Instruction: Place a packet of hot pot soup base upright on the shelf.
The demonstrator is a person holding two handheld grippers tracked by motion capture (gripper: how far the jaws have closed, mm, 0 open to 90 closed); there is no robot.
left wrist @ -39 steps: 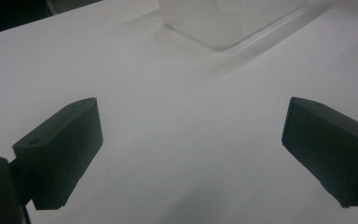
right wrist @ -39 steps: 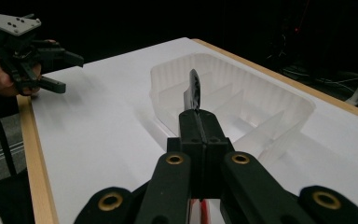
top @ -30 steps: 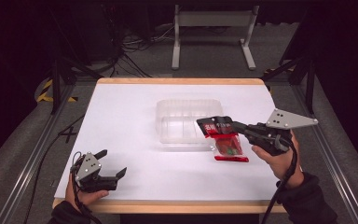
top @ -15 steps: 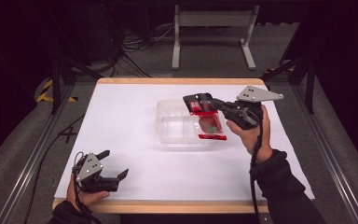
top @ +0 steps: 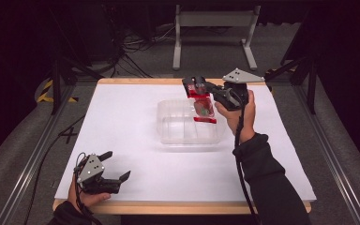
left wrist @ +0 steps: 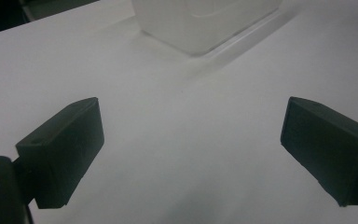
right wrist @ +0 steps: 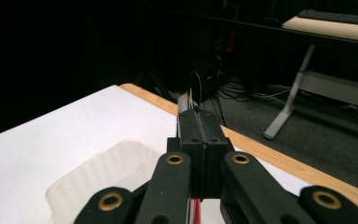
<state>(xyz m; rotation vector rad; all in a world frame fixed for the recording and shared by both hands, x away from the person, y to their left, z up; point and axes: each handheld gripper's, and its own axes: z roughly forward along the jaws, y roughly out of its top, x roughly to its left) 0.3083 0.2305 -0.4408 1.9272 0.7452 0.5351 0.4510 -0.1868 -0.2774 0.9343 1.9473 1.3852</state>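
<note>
Currently I am holding my right gripper (top: 193,87) clamped tight on a red transparent packet (top: 202,106), dangling it above the far right of the clear plastic tray (top: 178,131), my left gripper (top: 114,166) resting spread wide, gripping nothing, near-left on the white table (top: 122,112).

A: bg check, high view?
B: white table (top: 136,122) with wood edge, dark grey floor around it. Metal rails (top: 26,159) run along both sides.
A: behind the table?
B: grey stand legs (top: 213,18), loose black cables (top: 131,51) on the floor, yellow-black hazard tape (top: 44,91) far left. Rest is dark.
</note>
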